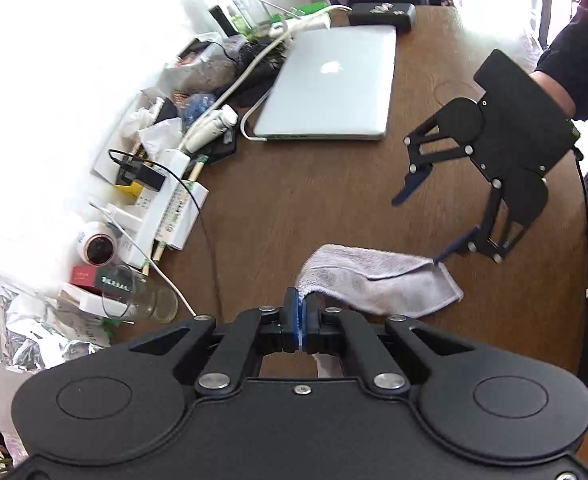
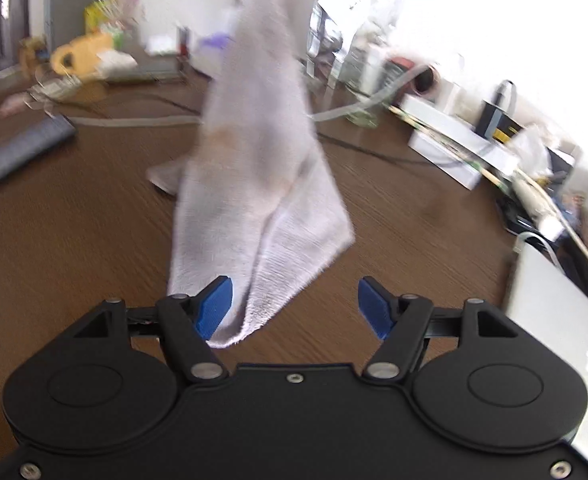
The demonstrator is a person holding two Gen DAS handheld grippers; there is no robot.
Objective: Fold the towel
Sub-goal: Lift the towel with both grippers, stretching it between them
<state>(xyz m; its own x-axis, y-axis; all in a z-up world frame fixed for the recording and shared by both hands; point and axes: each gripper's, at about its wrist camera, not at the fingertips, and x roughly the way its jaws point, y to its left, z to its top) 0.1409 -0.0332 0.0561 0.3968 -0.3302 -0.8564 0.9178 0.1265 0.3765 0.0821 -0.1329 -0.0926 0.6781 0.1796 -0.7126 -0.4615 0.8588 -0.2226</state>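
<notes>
Two grippers: both in play over the brown wooden table (image 1: 314, 200).
Left gripper (image 1: 302, 312): blue pads pressed together, clamped on a corner of the grey towel (image 1: 374, 284), cloth pinched between them.
Right gripper (image 2: 294, 304): jaws wide apart, gripping nothing; one blue fingertip (image 1: 450, 249) sits right at the towel's far corner, and from the left wrist view contact cannot be told for sure.
Towel position: hanging from the left claw, draping down in a long cone in the right wrist view (image 2: 253, 168), its lower corner dropping just beside the right gripper's left pad (image 2: 213, 308).
Towel edges: hemmed border visible along the lower flap; one corner flares out to the right, the low tip curls under.
Open room: a broad patch of bare wood lies under and around the towel, between the two grippers.
Crowded side: closed silver laptop (image 1: 330, 84) well beyond the towel; white cables, boxes (image 1: 169, 216), a glass jar (image 1: 141, 300) and foil bags (image 1: 25, 328) pile along the table's bright edge.
Other edge: dark flat case (image 2: 21, 148) lies apart on the wood.
Person: dark sleeve (image 1: 578, 40) behind the right gripper.
</notes>
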